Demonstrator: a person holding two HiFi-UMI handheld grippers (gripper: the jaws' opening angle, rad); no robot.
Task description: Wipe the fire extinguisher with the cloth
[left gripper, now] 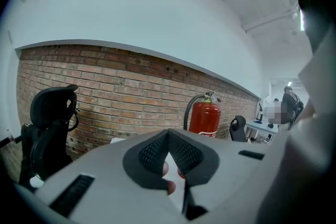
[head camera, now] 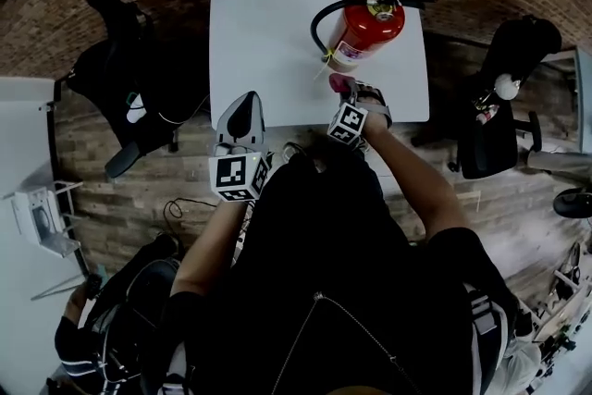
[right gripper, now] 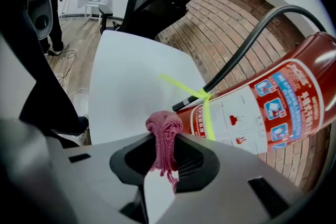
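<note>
A person in black fills the lower half of the head view, both forearms reaching up the frame toward a white tabletop [head camera: 268,32]. At lower centre-left, the left gripper [head camera: 244,106] hangs over the tabletop's near edge. In its own view the left gripper [left gripper: 169,135] has its dark pads drawn together at the tips with nothing clamped between them. To the right, the right gripper [head camera: 344,90] sits a little further up the frame, over the tabletop's near edge. It is closed narrow on a pink cloth [head camera: 339,84]. In the right gripper view the cloth [right gripper: 164,131] bunches up above the pads of that gripper [right gripper: 165,140] and a few threads trail down between them.

Just above the cloth in the head view stands the red fire extinguisher [head camera: 365,32], at the upper right of the tabletop. A black hose [head camera: 319,23] loops down its left side and a yellow-green tie [head camera: 326,58] sticks out near its base. From the right gripper the extinguisher [right gripper: 273,107] fills the right side, its white label facing the camera. The cloth is just beside the label's lower edge, and whether they touch cannot be told. From the left gripper the extinguisher [left gripper: 203,119] stands upright, right of centre, before a brick wall [left gripper: 115,86].

Beyond the tabletop, a black office chair [head camera: 120,60] stands at the upper left and another [head camera: 504,106] at the right
</note>
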